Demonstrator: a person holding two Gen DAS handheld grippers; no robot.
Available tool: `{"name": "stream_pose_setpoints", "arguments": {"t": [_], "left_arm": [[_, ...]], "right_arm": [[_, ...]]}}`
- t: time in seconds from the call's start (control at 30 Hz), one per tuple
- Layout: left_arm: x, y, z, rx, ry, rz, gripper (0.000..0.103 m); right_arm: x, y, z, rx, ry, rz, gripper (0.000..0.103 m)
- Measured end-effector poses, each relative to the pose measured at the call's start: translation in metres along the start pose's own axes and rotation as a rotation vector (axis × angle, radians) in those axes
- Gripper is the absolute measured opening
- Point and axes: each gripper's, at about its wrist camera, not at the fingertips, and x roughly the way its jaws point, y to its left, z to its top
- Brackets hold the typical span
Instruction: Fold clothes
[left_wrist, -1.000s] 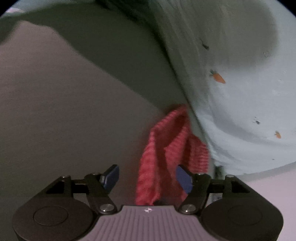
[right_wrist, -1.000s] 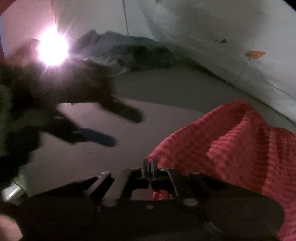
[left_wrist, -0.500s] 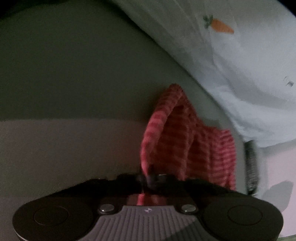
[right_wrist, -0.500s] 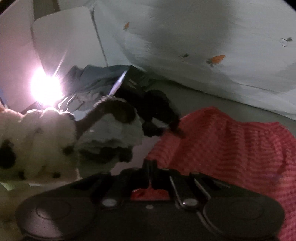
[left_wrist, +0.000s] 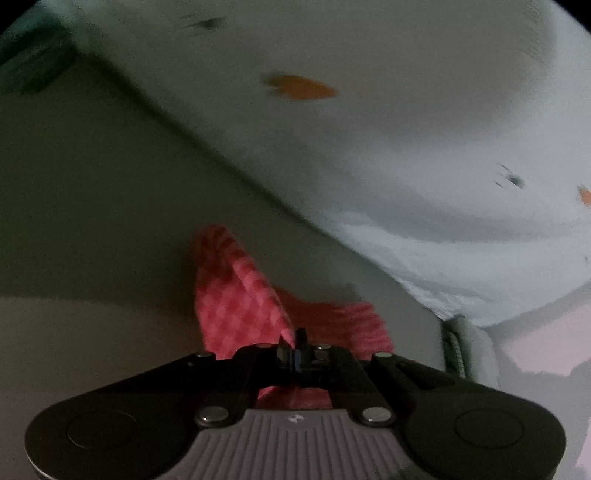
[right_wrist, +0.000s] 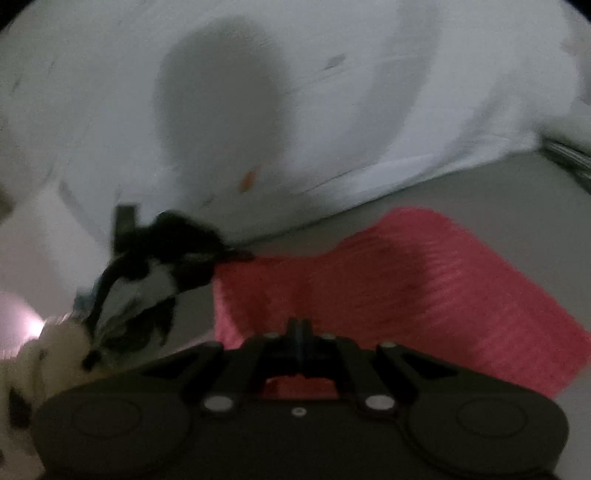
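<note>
Currently the red checked cloth (left_wrist: 236, 295) is pinched at one edge by the left claw (left_wrist: 295, 341), clenched on it, and at another edge by the right claw (right_wrist: 300, 332), also clenched on fabric. It is held spread between both, sagging over a grey surface (left_wrist: 92, 184). Judged light, soft, limp; best gripped at corners or hems. A white sheet with orange carrot prints (left_wrist: 369, 147) is seen behind. Dim room, blurred frames.
</note>
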Motion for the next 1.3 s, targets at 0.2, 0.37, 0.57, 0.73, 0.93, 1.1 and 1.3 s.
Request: {"name": "stream_pose_setpoints", "arguments": {"t": [0.2, 0.37, 0.57, 0.73, 0.93, 1.1, 1.3], "left_arm": [[0.003, -0.038, -0.020, 0.053, 0.016, 0.038, 0.001], [-0.009, -0.022, -0.028, 0.026, 0.017, 0.083, 0.001], [-0.024, 0.008, -0.025, 0.009, 0.027, 0.094, 0.001], [-0.027, 0.025, -0.019, -0.006, 0.049, 0.072, 0.001], [-0.033, 0.029, -0.005, -0.077, 0.061, 0.031, 0.001], [-0.046, -0.008, 0.013, -0.041, 0.039, -0.025, 0.001], [-0.015, -0.105, -0.004, 0.141, 0.083, -0.079, 0.007]], "right_arm": [[0.016, -0.030, 0.007, -0.024, 0.062, -0.007, 0.016], [0.066, 0.011, -0.008, -0.193, 0.157, 0.117, 0.033], [0.128, 0.067, -0.040, -0.440, 0.247, 0.118, 0.044], [0.174, 0.082, -0.059, -0.469, 0.333, 0.048, 0.040], [0.161, 0.080, -0.048, -0.372, 0.382, 0.145, 0.000], [0.083, 0.034, 0.000, -0.013, 0.279, 0.303, 0.000], [-0.005, -0.061, 0.048, 0.204, 0.091, 0.180, 0.000]]}}
